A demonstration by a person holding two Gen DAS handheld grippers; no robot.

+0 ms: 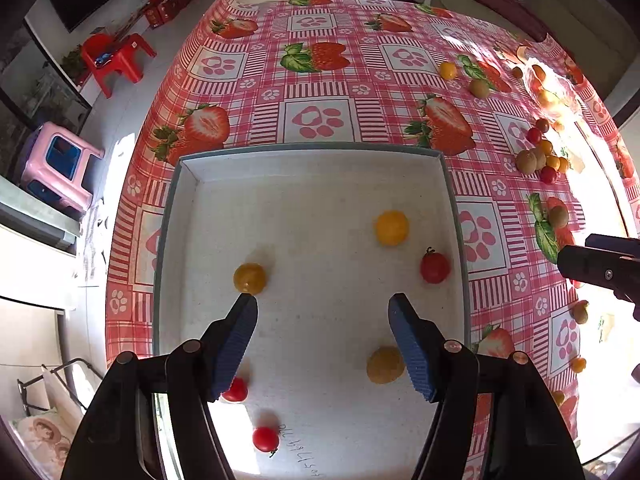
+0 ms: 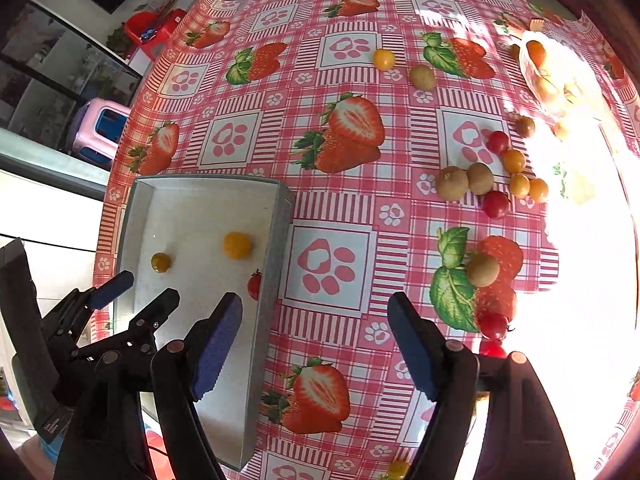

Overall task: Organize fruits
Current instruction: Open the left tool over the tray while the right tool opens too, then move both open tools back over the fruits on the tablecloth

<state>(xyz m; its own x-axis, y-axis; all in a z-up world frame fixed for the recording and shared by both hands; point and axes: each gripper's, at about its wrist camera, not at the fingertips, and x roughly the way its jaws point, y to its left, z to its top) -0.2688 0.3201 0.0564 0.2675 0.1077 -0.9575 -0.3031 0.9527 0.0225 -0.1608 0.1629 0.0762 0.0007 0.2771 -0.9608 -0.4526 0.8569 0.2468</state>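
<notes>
Both tools stand spread and empty, the left tool (image 1: 323, 308) over the white box (image 1: 320, 148), while the loose fruit cluster (image 2: 492, 176) lies ahead-right of the nearer right tool (image 2: 314, 306).

We're seeing a pink-and-white checked plastic tablecloth (image 2: 340, 208) printed with red strawberries and paw prints, a white-lined grey shallow cardboard box (image 1: 454, 200), and blue ribbed gripper pads (image 1: 236, 344).
</notes>
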